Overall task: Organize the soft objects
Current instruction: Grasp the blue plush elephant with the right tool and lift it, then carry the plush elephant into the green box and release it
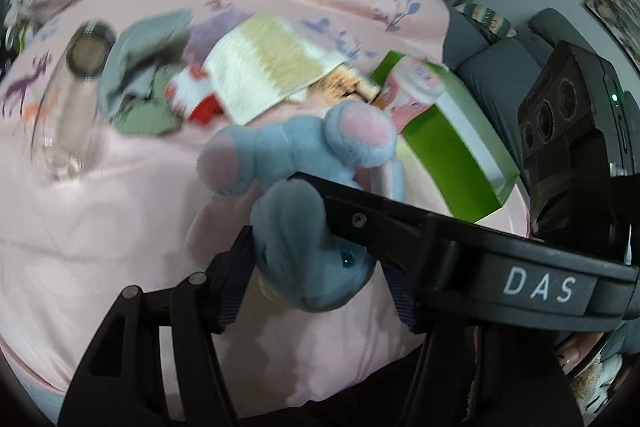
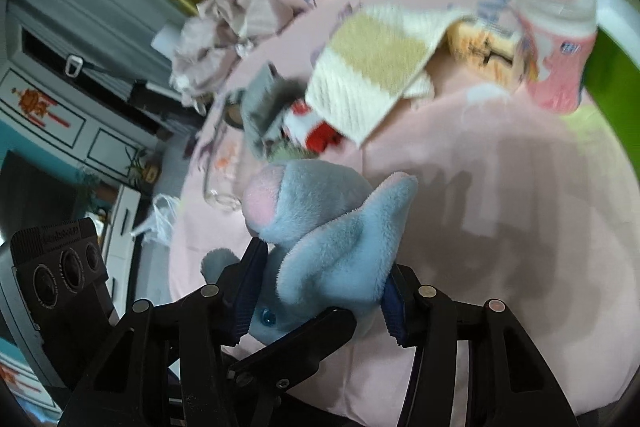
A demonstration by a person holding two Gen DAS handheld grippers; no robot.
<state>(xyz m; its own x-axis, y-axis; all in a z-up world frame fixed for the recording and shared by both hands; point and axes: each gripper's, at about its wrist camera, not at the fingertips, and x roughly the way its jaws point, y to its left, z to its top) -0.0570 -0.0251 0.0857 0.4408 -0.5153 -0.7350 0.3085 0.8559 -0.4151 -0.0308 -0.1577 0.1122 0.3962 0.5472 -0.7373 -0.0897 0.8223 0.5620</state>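
Two grippers clamp one item at this moment: the blue plush elephant (image 1: 304, 223), a soft toy with pink foot pads. The left gripper (image 1: 320, 259) has its pads pressed on the toy's head near the blue eye. The right gripper (image 2: 320, 291) has its pads closed on the body and ear. The toy appears to hang clear of the pink bedsheet (image 1: 100, 247), near its front edge, though motion blur prevents a firm reading.

Surrounding items on the bedsheet:
- A green box (image 1: 452, 143) stands toward the right edge, with a pink wipes pack (image 1: 408, 91) inside or against it.
- A white and beige knit cloth (image 1: 272, 67) lies near the middle, partly over a red and white item (image 1: 196, 95).
- A grey cloth (image 1: 140, 59) lies beside those, and a clear glass jar (image 1: 76, 99) lies on its side toward the left edge.

Recommended handling for the step in hand, judged to be a transfer of the toy to its place:
1. Keep both grips moderate. Plush compresses and can slip out under a pull.
2. Move both grippers together, so the seams are not stretched.
3. If one gripper is to take over, confirm its hold on a thick part before releasing the other.
4. Route the toy clear of the jar, which may roll.
5. If the green box is the destination, lower the toy inside its walls before parting the pads.
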